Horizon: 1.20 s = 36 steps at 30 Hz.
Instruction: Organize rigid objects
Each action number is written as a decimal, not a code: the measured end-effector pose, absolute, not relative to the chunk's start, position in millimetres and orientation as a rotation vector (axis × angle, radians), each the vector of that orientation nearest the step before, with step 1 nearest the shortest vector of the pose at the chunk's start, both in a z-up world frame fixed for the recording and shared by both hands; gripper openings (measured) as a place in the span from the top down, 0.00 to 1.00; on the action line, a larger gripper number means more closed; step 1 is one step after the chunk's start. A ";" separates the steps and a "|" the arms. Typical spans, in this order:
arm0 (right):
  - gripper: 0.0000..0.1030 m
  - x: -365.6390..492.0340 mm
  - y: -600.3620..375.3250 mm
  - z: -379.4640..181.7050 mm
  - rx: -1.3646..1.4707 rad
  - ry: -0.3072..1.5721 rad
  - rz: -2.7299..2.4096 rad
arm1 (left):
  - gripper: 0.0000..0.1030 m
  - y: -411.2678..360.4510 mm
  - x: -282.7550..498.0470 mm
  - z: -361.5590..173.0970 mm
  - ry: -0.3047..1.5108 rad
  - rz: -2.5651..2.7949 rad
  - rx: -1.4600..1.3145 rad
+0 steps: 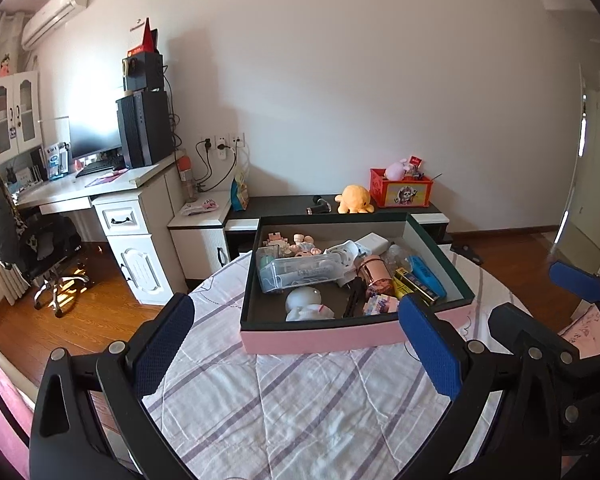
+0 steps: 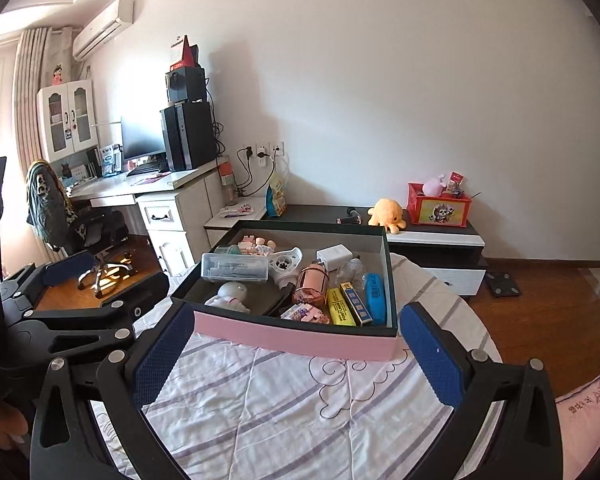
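Both grippers hover over the quilted bedspread (image 1: pixel 300 400) with nothing between their blue pads: the left gripper (image 1: pixel 296 344) and the right gripper (image 2: pixel 296 350) each stand with fingers spread wide. Just beyond the fingertips, a pink-sided box (image 2: pixel 300 338) with a dark rim rests on the bedspread, holding a clear plastic case (image 2: pixel 235 268), a white figurine (image 2: pixel 230 295), a rose-gold canister (image 2: pixel 311 282), a yellow pack (image 2: pixel 340 312), a blue case (image 2: pixel 375 294) and a white charger (image 2: pixel 333 258). Farther back, a low dark cabinet (image 2: pixel 440 236) along the wall carries a yellow plush octopus (image 2: pixel 386 210) and a red bin (image 2: pixel 438 204).
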State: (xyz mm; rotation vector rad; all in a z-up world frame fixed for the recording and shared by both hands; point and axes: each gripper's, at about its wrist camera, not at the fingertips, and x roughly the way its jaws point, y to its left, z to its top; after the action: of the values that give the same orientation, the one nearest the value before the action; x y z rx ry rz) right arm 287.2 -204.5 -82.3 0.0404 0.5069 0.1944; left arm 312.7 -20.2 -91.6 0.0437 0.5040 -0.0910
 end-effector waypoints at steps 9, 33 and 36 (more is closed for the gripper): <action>0.00 221.9 -206.6 -61.6 0.055 0.461 0.174 | 0.00 -19.8 240.9 -67.3 0.436 -0.063 0.046; 0.00 62.1 -193.5 14.0 0.016 0.254 0.187 | 0.00 0.5 62.7 18.4 0.179 0.011 0.052; 0.00 46.5 -191.7 22.7 -0.001 0.230 0.165 | 0.00 1.4 50.0 25.6 0.161 0.014 0.051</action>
State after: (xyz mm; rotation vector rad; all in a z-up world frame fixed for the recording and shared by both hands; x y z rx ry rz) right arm 46.5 -191.7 22.7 -0.0009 0.2304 0.1653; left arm 50.0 1.4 25.6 0.0509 0.1612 0.0139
